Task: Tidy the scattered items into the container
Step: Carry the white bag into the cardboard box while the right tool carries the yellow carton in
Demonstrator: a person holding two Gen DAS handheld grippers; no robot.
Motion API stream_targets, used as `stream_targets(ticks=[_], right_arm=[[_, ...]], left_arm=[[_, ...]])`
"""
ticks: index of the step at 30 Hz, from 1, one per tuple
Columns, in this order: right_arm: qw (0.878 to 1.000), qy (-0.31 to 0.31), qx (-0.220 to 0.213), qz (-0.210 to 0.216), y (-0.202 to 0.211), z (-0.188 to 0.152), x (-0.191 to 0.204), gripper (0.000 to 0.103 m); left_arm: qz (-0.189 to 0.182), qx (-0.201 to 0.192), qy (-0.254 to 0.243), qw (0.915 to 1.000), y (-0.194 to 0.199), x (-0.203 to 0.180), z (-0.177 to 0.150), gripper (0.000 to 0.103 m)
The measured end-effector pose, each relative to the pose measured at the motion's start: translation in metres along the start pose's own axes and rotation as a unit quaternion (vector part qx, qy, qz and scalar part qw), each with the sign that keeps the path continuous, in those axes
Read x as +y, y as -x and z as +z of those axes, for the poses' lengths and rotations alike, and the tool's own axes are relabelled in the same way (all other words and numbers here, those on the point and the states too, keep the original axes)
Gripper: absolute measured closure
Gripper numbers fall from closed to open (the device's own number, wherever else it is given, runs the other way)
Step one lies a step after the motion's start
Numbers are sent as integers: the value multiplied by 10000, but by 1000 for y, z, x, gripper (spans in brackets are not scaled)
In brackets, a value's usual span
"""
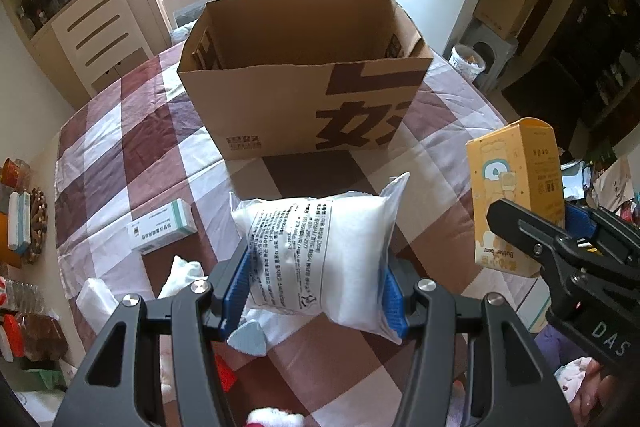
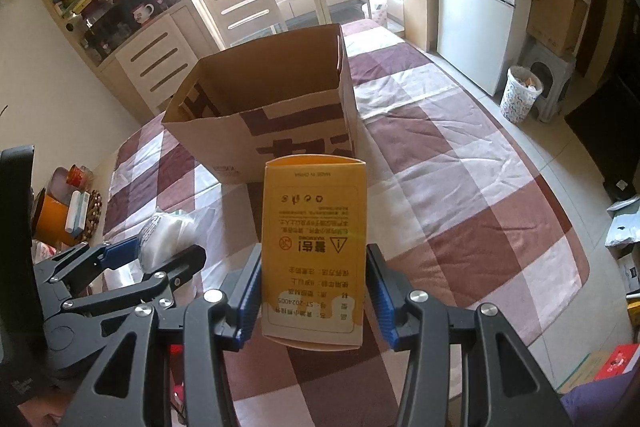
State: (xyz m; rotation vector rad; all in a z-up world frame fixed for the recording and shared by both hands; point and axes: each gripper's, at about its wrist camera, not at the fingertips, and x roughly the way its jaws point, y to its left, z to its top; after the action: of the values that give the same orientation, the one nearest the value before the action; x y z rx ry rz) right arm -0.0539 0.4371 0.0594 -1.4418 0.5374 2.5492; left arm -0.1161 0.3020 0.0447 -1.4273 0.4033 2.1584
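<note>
While both grippers are gripping items, the cardboard box (image 1: 280, 99) is sitting open on the checked tablecloth (image 1: 132, 147).
Left gripper (image 1: 314, 291) is pinching the white pouch (image 1: 320, 247); right gripper (image 2: 314, 303) is clamping the yellow carton (image 2: 316, 247), both short of the box.

Home dining room: fridge (image 2: 476, 3), checked tablecloth (image 2: 440, 187).

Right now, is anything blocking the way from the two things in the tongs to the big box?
Nothing visible. Only bare checked tablecloth lies between the white plastic pouch, the yellow cardboard carton and the open brown cardboard box, whose top is open.
</note>
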Motion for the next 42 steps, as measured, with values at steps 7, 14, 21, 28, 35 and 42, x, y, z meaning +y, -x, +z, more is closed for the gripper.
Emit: stream_targets(ticks=[7, 14, 21, 28, 35, 42], right_arm=[[10000, 62, 30, -1, -18, 19, 6, 54], [9998, 172, 91, 51, -36, 35, 17, 54], [9994, 314, 69, 127, -42, 52, 29, 54], [9987, 453, -71, 230, -37, 78, 40, 54], [9975, 484, -354, 375, -26, 121, 46, 54], [9970, 357, -534, 431, -37, 168, 47, 54]], left_arm=[[22, 57, 103, 9999, -15, 14, 16, 46], [-45, 160, 201, 9997, -28, 26, 28, 46], [-109, 203, 182, 9996, -33, 33, 45, 46], [-244, 107, 238, 9994, -21, 43, 72, 46], [-456, -116, 285, 9985, -2, 53, 114, 46], [-659, -189, 473, 9965, -15, 68, 166, 46]])
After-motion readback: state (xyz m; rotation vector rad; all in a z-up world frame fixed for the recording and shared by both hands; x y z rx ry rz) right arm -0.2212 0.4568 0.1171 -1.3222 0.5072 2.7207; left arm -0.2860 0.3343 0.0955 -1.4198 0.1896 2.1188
